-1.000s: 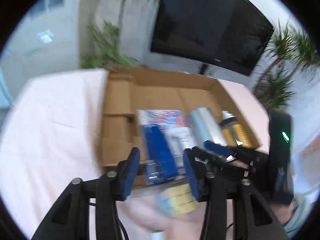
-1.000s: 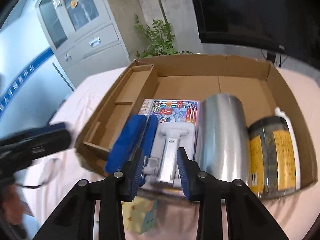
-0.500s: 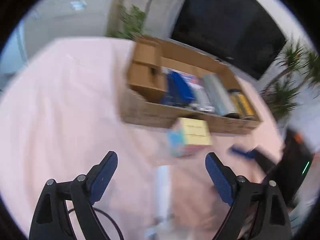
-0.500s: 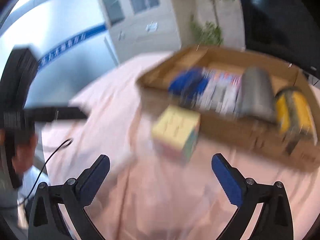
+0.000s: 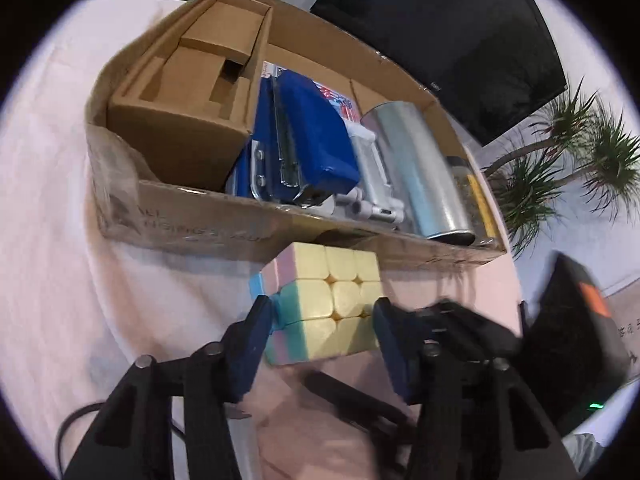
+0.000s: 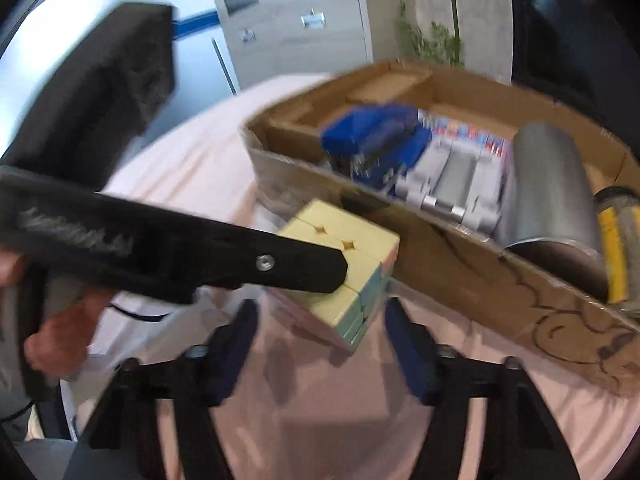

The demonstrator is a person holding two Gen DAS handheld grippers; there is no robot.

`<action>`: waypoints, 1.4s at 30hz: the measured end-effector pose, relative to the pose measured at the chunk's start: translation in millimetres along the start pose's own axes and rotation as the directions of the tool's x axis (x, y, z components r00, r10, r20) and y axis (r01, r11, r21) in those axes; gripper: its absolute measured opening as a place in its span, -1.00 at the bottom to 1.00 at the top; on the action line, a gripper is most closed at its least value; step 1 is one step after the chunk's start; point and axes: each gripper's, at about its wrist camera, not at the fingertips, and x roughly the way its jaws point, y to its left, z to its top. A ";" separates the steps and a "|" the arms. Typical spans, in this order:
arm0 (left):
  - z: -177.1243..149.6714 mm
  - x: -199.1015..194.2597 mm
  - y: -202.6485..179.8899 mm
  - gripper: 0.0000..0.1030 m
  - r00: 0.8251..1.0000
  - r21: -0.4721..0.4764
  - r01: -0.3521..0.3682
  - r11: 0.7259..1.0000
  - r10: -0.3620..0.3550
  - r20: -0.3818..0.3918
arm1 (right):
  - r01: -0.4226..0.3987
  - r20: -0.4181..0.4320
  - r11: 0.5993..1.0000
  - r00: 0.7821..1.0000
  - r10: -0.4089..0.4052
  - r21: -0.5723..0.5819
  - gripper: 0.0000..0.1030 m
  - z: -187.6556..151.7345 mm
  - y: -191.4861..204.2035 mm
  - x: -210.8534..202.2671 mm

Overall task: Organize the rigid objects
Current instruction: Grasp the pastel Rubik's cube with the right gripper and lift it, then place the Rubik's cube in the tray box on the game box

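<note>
A pastel puzzle cube sits on the pink cloth just in front of the cardboard box. My left gripper is open with its blue pads on either side of the cube's near part; contact cannot be told. In the right wrist view the cube lies ahead of my open right gripper, and the left gripper's black finger crosses over it. The box holds a blue stapler, a grey tool, a silver cylinder and a yellow-labelled jar.
A cardboard insert fills the box's left end. A black screen and plants stand behind the table. A grey cabinet is at the back in the right wrist view. The pink cloth extends to the left.
Both grippers pulled back from the box, opened wide, then came in low toward the cube. The left gripper's pads have narrowed and now straddle it. The cube stayed in front of the box.
</note>
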 end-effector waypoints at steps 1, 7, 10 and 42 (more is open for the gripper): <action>-0.7 -2.0 -1.1 -0.07 1.000 0.003 -0.007 1.000 0.007 0.012 | 0.013 -0.020 1.000 1.000 -0.013 0.001 0.02 1.7 -1.1 8.1; -6.9 -20.7 -27.5 -0.21 0.996 0.065 -0.076 0.995 0.072 0.060 | 0.031 -0.014 0.999 0.999 -0.030 0.025 -0.04 8.0 -3.4 15.6; -9.7 -45.5 -62.8 -0.23 0.989 0.147 -0.107 0.983 0.090 0.120 | 0.050 0.050 0.999 0.997 -0.051 0.017 -0.05 16.5 -0.6 -13.6; 170.8 44.5 -23.3 -0.21 0.995 0.024 0.008 1.000 -0.006 -0.104 | 0.108 -0.227 0.988 0.965 -0.130 -0.107 -0.05 199.1 -131.5 88.1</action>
